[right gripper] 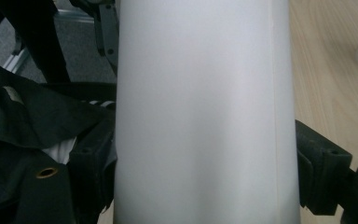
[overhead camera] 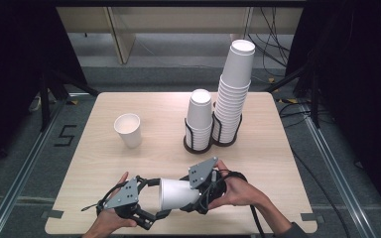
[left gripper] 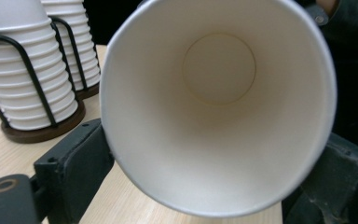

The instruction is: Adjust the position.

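Two hands come in at the bottom edge of the high view, each with a claw. Between them a white paper cup (overhead camera: 177, 193) lies on its side just above the near edge of the desk (overhead camera: 258, 163), mouth toward the person's left. The right claw (overhead camera: 198, 194) is closed on the cup's base end; the left claw (overhead camera: 155, 198) has its jaws on either side of the rim. Farther back, a single cup (overhead camera: 128, 130) stands upright on the left part of the desk. Well to its right, two black wire holders sit side by side, touching: the short stack (overhead camera: 199, 119) in front and the tall stack (overhead camera: 233, 94) behind, its top leaning right. A dark mark like a "5" (overhead camera: 65, 135) shows on the floor left of the desk.

From the left gripper view, the cup's open mouth (left gripper: 216, 107) faces the camera, plain inside, its rim pressed by the black jaws at both sides. Both stacks in their holders (left gripper: 28, 84) stand at the upper left.

From the right gripper view, the cup's plain wall (right gripper: 200, 116) rises between the jaws, which clamp it on both sides. No print can be read on any cup.
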Available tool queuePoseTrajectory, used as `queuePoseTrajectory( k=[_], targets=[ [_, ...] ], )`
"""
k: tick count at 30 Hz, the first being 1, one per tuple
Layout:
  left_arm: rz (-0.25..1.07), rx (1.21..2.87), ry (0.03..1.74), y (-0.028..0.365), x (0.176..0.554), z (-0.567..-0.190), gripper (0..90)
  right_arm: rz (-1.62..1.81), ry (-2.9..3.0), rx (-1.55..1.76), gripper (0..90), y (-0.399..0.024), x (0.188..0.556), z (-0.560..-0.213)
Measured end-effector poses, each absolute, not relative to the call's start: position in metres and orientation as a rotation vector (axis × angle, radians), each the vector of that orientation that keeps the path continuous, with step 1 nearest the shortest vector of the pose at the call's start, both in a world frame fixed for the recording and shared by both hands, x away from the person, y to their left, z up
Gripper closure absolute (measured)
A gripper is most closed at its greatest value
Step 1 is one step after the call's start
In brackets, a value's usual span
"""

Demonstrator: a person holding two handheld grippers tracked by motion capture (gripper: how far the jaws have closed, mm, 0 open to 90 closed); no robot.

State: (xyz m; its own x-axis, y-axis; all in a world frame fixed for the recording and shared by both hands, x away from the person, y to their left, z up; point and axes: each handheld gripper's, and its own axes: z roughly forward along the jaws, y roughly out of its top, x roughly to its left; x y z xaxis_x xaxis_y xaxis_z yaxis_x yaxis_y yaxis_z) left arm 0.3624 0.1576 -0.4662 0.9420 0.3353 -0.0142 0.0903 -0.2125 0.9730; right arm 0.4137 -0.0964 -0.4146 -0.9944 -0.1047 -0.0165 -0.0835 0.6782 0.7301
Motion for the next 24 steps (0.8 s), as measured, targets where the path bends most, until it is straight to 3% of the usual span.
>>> queuePoseTrajectory(
  k=[8, 16, 24],
  targets=[
    [0.223, 1.725, 0.310, 0.156, 0.361, -0.465, 7.6, -1.245, -2.828, 0.172, 22.9, -0.092, 0.412, -0.419],
    [0.221, 1.751, 0.298, 0.155, 0.361, -0.463, 12.1, -1.226, -2.816, 0.134, 23.4, -0.092, 0.412, -0.423],
    [0.250, 1.801, 0.350, 0.155, 0.361, -0.460, 13.6, -1.140, -2.961, 0.055, 16.2, -0.096, 0.413, -0.424]
  ],
)
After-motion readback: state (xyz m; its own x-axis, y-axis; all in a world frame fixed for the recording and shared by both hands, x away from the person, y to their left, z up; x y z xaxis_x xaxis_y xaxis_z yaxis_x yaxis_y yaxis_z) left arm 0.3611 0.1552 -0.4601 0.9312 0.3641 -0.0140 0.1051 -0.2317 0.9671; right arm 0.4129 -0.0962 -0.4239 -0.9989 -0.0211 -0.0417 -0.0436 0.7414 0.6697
